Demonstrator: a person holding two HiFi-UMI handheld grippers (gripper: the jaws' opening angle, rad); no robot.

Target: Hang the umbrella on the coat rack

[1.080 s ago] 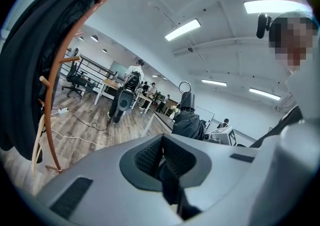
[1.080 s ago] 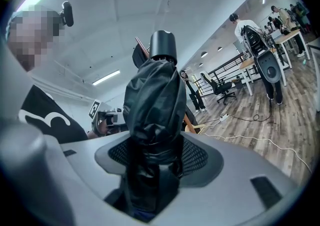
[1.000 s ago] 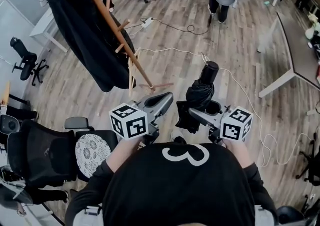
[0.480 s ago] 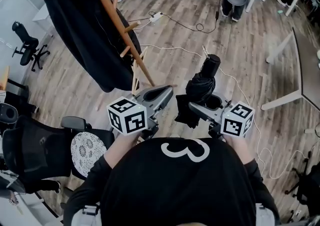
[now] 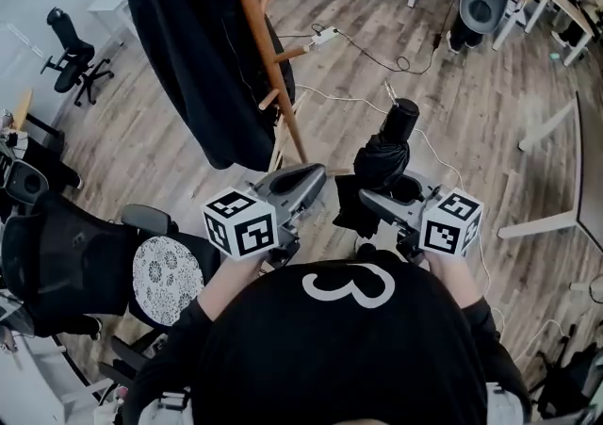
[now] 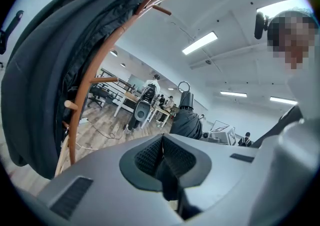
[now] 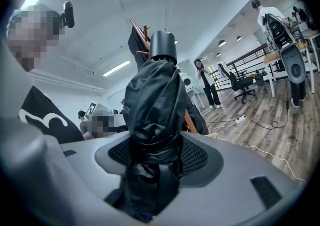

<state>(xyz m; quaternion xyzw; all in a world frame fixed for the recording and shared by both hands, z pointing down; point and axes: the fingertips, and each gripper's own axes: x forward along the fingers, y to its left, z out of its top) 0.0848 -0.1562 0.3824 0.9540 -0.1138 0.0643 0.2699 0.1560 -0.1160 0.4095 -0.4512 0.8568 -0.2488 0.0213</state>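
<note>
A folded black umbrella [image 5: 381,161] stands upright in my right gripper [image 5: 372,199], whose jaws are shut round its bundled fabric [image 7: 152,120]; its black handle cap [image 7: 163,45] points up. My left gripper [image 5: 306,178] is shut with nothing between its pads [image 6: 162,157]. The wooden coat rack [image 5: 267,56] leans ahead and to the left, with a black coat [image 5: 203,46] draped over it. In the left gripper view the coat rack [image 6: 87,94] rises at left under the coat [image 6: 45,74], and the umbrella [image 6: 186,120] shows beyond the jaws.
A black office chair [image 5: 85,268] with a white lace cushion [image 5: 168,280] stands at my left. White cables [image 5: 377,103] trail over the wood floor. Desks [image 5: 556,169] and more chairs [image 5: 482,1] ring the far side. People stand in the distance [image 7: 206,82].
The coat rack and coat have come nearer and shifted right in the head view as I stepped toward them. Both grippers keep their pose, the umbrella still held upright.
</note>
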